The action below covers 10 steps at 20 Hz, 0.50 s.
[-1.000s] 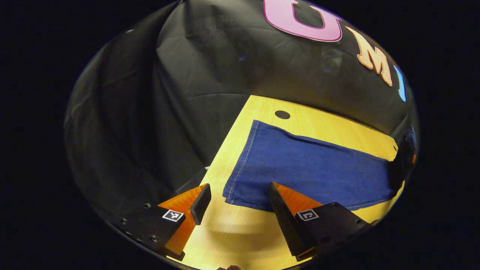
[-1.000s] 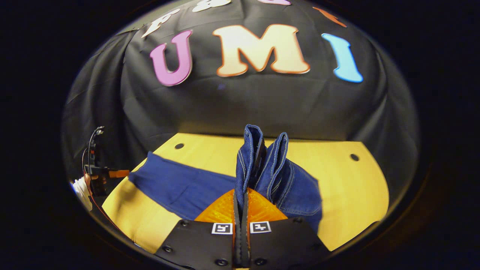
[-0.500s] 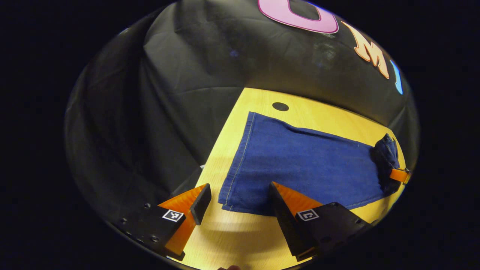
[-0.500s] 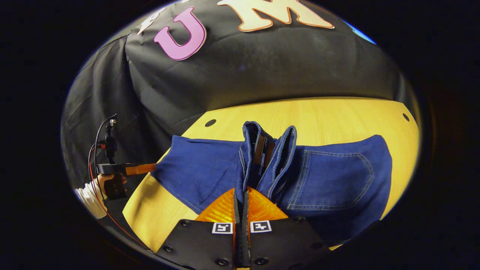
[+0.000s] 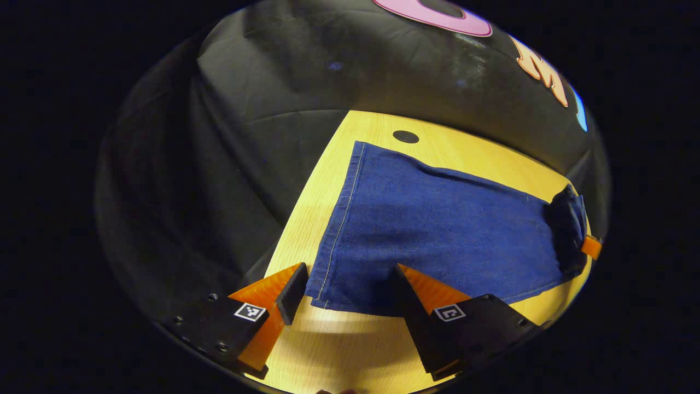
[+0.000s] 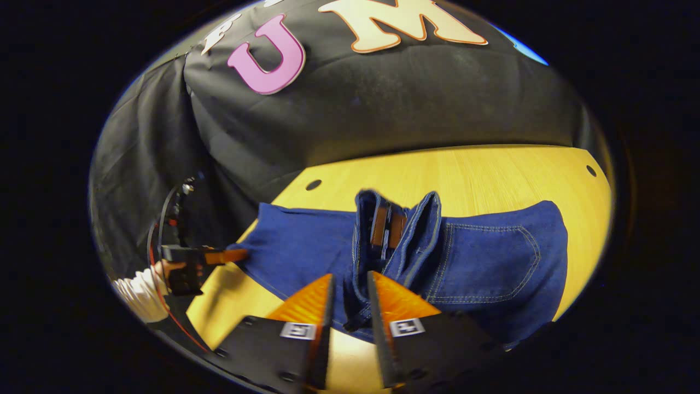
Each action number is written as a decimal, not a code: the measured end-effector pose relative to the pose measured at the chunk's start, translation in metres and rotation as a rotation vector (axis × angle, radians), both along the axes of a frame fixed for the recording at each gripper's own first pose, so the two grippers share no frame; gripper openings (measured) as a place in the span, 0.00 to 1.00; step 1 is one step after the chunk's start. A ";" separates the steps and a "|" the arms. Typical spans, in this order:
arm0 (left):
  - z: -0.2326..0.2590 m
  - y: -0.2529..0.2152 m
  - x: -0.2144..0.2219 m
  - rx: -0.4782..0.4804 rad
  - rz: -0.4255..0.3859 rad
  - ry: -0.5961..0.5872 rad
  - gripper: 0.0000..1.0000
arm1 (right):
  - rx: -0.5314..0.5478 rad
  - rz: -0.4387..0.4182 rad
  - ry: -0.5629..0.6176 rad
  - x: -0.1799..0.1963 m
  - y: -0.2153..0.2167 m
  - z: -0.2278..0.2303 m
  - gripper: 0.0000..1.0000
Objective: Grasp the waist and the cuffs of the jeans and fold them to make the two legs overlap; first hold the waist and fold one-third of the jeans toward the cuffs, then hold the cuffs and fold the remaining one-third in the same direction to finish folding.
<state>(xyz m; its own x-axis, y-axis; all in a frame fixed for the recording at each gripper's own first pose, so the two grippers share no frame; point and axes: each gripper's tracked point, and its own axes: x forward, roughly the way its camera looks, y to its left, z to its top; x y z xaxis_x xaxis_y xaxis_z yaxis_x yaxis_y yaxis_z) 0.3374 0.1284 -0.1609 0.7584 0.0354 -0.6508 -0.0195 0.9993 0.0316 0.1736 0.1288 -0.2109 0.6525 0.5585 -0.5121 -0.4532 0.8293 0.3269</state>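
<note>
Denim of the dark blue jeans [image 6: 481,262] bunches at the waist [image 6: 394,230] between the right gripper [image 6: 348,293]'s parted fingers, centre frame; risk: fold slumps unevenly while the left gripper [image 5: 344,287], spread wide, straddles the cuffs [image 5: 339,241] ungripped.

A yellow wooden table [image 5: 350,350] [image 6: 492,175] is standing against the black cloth wall [image 5: 262,109] [image 6: 383,109]. Dark round holes [image 5: 406,137] [image 6: 313,185] are showing near the table's far edge.
</note>
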 end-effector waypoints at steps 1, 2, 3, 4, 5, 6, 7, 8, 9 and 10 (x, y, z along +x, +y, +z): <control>0.003 0.000 -0.001 -0.006 0.003 -0.005 0.95 | 0.018 -0.008 -0.019 -0.005 -0.004 0.015 0.55; 0.006 0.000 0.002 -0.006 0.017 -0.014 0.93 | 0.018 -0.016 -0.040 -0.006 -0.011 0.028 0.77; 0.008 0.000 0.001 -0.007 0.026 -0.014 0.90 | 0.003 -0.036 -0.065 -0.004 -0.018 0.036 1.00; 0.010 -0.003 0.004 -0.012 0.028 -0.022 0.84 | -0.012 -0.051 -0.086 -0.002 -0.027 0.046 0.98; 0.005 -0.004 0.005 -0.009 0.033 -0.023 0.81 | -0.019 -0.076 -0.103 -0.005 -0.042 0.059 0.98; 0.003 -0.004 0.007 -0.008 0.031 -0.023 0.67 | -0.016 -0.102 -0.114 -0.007 -0.055 0.071 0.94; 0.002 -0.008 0.007 -0.026 0.013 -0.028 0.67 | -0.010 -0.133 -0.128 -0.009 -0.069 0.082 0.98; 0.002 -0.016 0.009 -0.054 0.012 -0.035 0.51 | -0.013 -0.168 -0.142 -0.009 -0.084 0.091 0.98; 0.002 -0.022 0.008 -0.064 0.014 -0.035 0.34 | -0.023 -0.203 -0.152 -0.007 -0.098 0.100 0.98; 0.002 -0.024 0.010 -0.067 0.014 -0.037 0.18 | -0.033 -0.234 -0.159 -0.011 -0.115 0.103 0.98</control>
<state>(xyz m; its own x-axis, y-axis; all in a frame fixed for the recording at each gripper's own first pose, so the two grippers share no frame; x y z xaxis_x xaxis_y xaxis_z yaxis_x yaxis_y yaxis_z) 0.3478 0.1041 -0.1589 0.7820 0.0030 -0.6232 -0.0332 0.9988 -0.0368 0.1625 0.0141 -0.1080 0.8353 0.3684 -0.4080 -0.2921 0.9262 0.2382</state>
